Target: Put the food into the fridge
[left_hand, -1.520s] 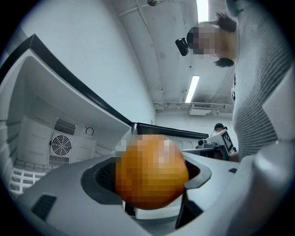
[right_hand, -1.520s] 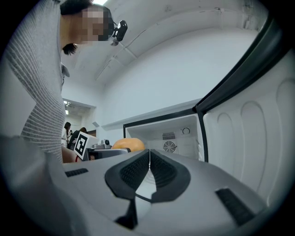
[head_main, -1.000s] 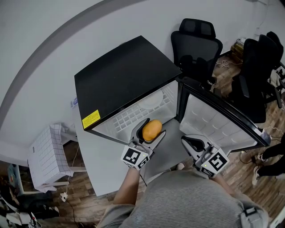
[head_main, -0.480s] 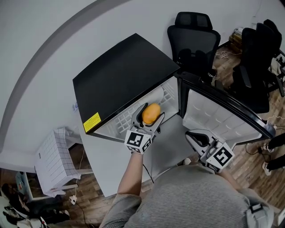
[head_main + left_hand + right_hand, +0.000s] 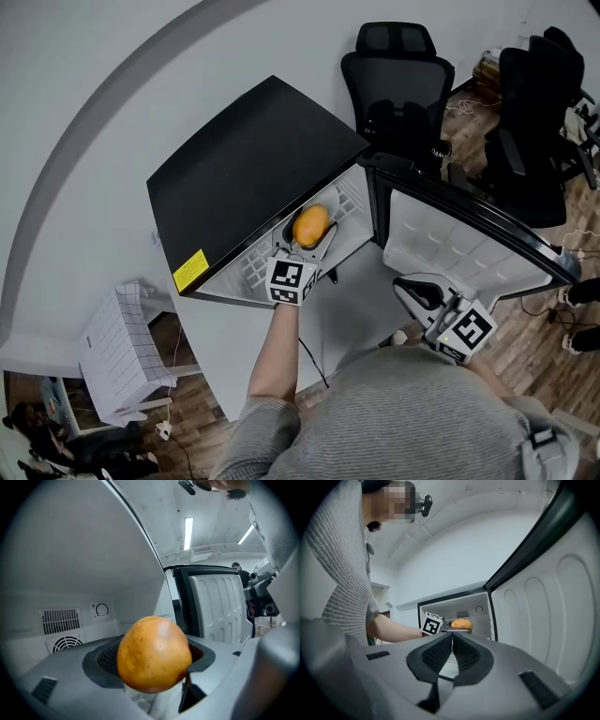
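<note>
An orange fruit (image 5: 310, 225) is clamped in my left gripper (image 5: 306, 232), which reaches into the open black mini fridge (image 5: 253, 155). In the left gripper view the orange fruit (image 5: 153, 653) fills the jaws, with the fridge's white back wall, vent and dial behind it. My right gripper (image 5: 424, 292) hangs shut and empty in front of the open fridge door (image 5: 469, 239). From the right gripper view the orange fruit (image 5: 461, 624) and the left gripper's marker cube (image 5: 432, 623) show inside the fridge (image 5: 480, 603), past the right gripper (image 5: 453, 641).
The door's white inner side (image 5: 441, 253) stands open to the right. Black office chairs (image 5: 398, 84) stand behind the fridge. A white wire rack (image 5: 112, 347) sits on the floor at the left. A grey wall runs behind.
My left gripper has carried the orange fruit forward from the fridge's opening into its interior. The right gripper has stayed near the door, shifting only slightly.
</note>
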`<act>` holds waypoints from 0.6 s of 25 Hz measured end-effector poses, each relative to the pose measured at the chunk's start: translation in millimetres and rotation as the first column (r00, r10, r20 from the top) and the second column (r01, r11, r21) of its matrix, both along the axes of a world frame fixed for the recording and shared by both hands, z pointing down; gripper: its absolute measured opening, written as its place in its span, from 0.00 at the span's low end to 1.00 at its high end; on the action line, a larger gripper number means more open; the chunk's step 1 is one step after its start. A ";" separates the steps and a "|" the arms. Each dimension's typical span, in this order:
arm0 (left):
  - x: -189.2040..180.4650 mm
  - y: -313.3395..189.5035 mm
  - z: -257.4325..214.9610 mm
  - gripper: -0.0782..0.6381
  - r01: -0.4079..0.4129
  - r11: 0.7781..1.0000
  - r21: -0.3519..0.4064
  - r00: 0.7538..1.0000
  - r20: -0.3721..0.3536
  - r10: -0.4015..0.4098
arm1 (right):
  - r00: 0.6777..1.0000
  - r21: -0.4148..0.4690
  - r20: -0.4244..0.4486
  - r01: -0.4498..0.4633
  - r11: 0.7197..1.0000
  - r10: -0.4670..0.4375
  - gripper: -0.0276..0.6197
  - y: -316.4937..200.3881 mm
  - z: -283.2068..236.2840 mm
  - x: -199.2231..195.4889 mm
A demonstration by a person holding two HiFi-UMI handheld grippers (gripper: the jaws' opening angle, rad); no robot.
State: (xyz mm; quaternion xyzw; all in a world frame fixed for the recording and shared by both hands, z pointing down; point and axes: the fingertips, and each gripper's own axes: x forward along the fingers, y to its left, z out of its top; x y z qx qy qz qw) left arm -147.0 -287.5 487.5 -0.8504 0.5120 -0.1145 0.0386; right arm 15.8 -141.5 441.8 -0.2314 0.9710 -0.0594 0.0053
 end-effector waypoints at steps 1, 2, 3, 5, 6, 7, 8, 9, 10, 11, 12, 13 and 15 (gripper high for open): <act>-2.2 -3.5 1.4 0.60 0.007 1.000 -0.005 1.000 0.005 -0.007 | 1.000 -0.003 -0.001 -0.003 1.000 0.003 0.06 -0.6 0.7 0.8; -4.7 -7.1 2.5 0.60 0.015 1.000 -0.010 1.000 0.013 -0.015 | 1.000 -0.005 -0.002 -0.006 1.000 0.006 0.06 -1.3 1.5 1.5; -7.2 -10.6 3.6 0.60 0.024 1.000 -0.015 0.999 0.027 -0.024 | 1.000 -0.008 -0.004 -0.008 1.000 0.008 0.06 -1.9 2.3 2.0; -12.5 -18.8 7.6 0.60 0.043 0.999 -0.032 0.997 0.071 -0.041 | 1.000 -0.012 -0.004 -0.010 1.000 0.010 0.06 -3.1 3.8 2.2; -15.1 -23.9 10.3 0.60 0.052 0.998 -0.043 0.994 0.097 -0.048 | 1.000 -0.014 -0.004 -0.011 1.000 0.011 0.06 -3.8 4.5 2.1; -17.2 -29.4 13.0 0.60 0.061 0.997 -0.054 0.991 0.120 -0.054 | 1.000 -0.015 -0.006 -0.012 1.000 0.012 0.06 -4.5 5.2 2.1; -19.1 -35.1 15.5 0.60 0.069 0.995 -0.065 0.989 0.133 -0.060 | 1.000 -0.015 -0.007 -0.013 1.000 0.013 0.06 -5.2 5.7 2.2; -21.2 -40.7 18.2 0.60 0.079 0.994 -0.075 0.988 0.136 -0.068 | 1.000 -0.015 -0.007 -0.014 1.000 0.014 0.06 -5.6 5.9 2.3; -23.7 -45.9 20.9 0.60 0.089 0.992 -0.085 0.988 0.133 -0.077 | 1.000 -0.014 -0.007 -0.014 1.000 0.014 0.06 -5.9 5.8 2.5; -26.2 -50.7 23.2 0.60 0.099 0.991 -0.095 0.988 0.128 -0.086 | 1.000 -0.014 -0.007 -0.015 1.000 0.015 0.06 -6.2 5.8 2.8; -28.7 -55.1 25.4 0.60 0.109 0.988 -0.105 0.987 0.126 -0.095 | 1.000 -0.016 -0.007 -0.017 1.000 0.017 0.06 -6.7 5.9 3.2; -30.9 -59.2 28.0 0.60 0.118 0.986 -0.118 0.986 0.128 -0.103 | 1.000 -0.018 -0.009 -0.020 1.000 0.020 0.06 -7.2 6.3 3.7; -34.5 -66.1 35.0 0.60 0.134 0.979 -0.151 0.984 0.138 -0.114 | 1.000 -0.023 -0.014 -0.025 0.999 0.024 0.06 -7.8 7.7 4.9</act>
